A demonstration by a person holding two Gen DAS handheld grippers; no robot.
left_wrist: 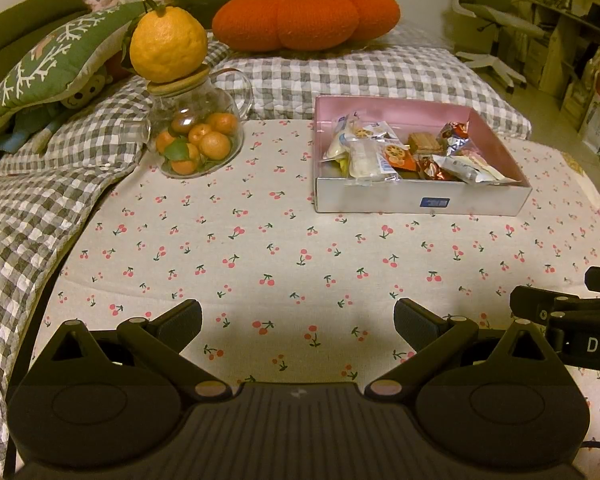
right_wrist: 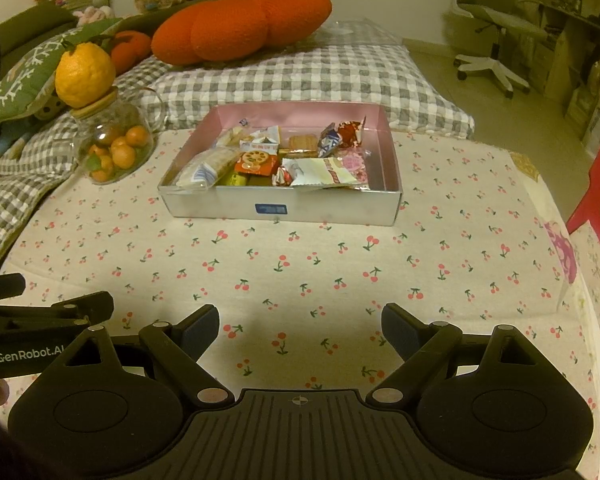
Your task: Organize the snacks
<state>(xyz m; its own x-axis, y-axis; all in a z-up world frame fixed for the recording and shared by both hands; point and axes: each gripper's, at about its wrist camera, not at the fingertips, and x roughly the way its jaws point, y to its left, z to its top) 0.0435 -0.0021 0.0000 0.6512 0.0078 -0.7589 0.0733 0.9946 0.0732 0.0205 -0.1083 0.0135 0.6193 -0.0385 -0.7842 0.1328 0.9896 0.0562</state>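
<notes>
A shallow box (right_wrist: 278,210) with a pink inside sits on the tabletop (right_wrist: 340,264), which is covered with a cherry-print cloth. The snacks (right_wrist: 284,160) lie piled inside the box: wrapped biscuits, foil-wrapped sweets, and clear and white packets, some overlapping. The left gripper (left_wrist: 298,320) hangs over the bare cloth near the front edge, well apart from the box, its jaws spread wide with nothing between them. The right gripper (right_wrist: 300,326) hangs beside it in the same way, jaws wide apart and empty, pointing toward the box. To the left of the box, apart from it, a glass teapot (left_wrist: 198,140) full of small oranges stands at the cloth's edge, with a big yellow citrus fruit (left_wrist: 168,50) resting on its wooden lid. Behind the tabletop lies a checked quilt (left_wrist: 360,76) with an orange pumpkin cushion (left_wrist: 306,16) on it.
</notes>
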